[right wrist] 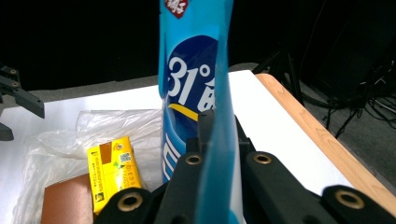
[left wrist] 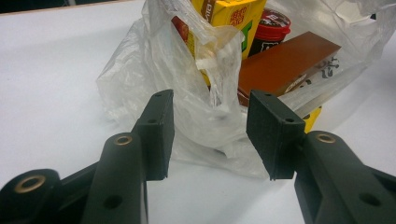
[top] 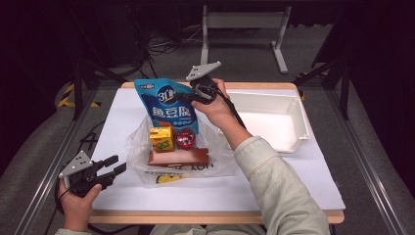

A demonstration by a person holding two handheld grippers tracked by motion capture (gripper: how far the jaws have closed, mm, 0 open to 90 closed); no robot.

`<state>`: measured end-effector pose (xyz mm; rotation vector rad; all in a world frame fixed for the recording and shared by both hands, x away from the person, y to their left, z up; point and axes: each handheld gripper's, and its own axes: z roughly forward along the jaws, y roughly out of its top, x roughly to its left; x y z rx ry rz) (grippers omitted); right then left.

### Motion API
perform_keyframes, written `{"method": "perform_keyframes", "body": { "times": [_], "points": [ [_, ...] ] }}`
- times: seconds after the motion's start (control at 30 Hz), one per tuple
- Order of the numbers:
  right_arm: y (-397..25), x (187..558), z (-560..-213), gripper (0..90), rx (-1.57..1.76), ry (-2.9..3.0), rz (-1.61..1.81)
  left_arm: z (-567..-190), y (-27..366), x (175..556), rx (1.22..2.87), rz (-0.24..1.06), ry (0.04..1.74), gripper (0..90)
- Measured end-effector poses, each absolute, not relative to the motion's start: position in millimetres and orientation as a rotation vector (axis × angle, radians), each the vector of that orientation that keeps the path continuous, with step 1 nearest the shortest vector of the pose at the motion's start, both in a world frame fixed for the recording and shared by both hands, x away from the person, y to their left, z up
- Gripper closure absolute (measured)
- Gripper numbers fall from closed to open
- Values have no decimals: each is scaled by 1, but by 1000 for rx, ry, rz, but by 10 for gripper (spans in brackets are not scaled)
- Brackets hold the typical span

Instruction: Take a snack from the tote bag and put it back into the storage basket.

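we see the right gripper (top: 192,96) pinching a blue pouch (top: 169,102) by its right edge, jaws pressed on the film, holding it upright at 12 o'clock of the clear bag (top: 139,147). in the right gripper view the pouch (right wrist: 191,98) rises edge-on between the jaws (its lower end is hidden there). the bag lies open on the white table (top: 220,191), and inside it we make out a yellow carton (top: 161,138), a red-lidded cup (top: 185,138) just at 3 o'clock of the carton, and a brown box (top: 178,157) at 6 o'clock of both. the left gripper (top: 116,164) rests at 9 o'clock of the bag, jaws spread, gripping nothing; in its own view the bag's crumpled plastic (left wrist: 205,116) sits just beyond the gap. a white bin (top: 288,142) stands at 3 o'clock of the pouch, well apart from the bag.
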<state>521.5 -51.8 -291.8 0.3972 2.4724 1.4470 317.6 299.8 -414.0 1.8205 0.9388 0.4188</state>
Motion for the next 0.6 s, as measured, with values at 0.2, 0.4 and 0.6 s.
{"method": "perform_keyframes", "body": {
  "times": [0.2,0.4,0.6],
  "points": [
    [-49,517,-288,900,368,2476,1446,-414,299,318,1825,420,936,523],
    [-51,513,-280,900,350,2462,1473,-414,299,318,1827,418,936,523],
    [-54,508,-269,900,328,2447,1479,-414,298,319,1829,418,930,523]
  ]
}}
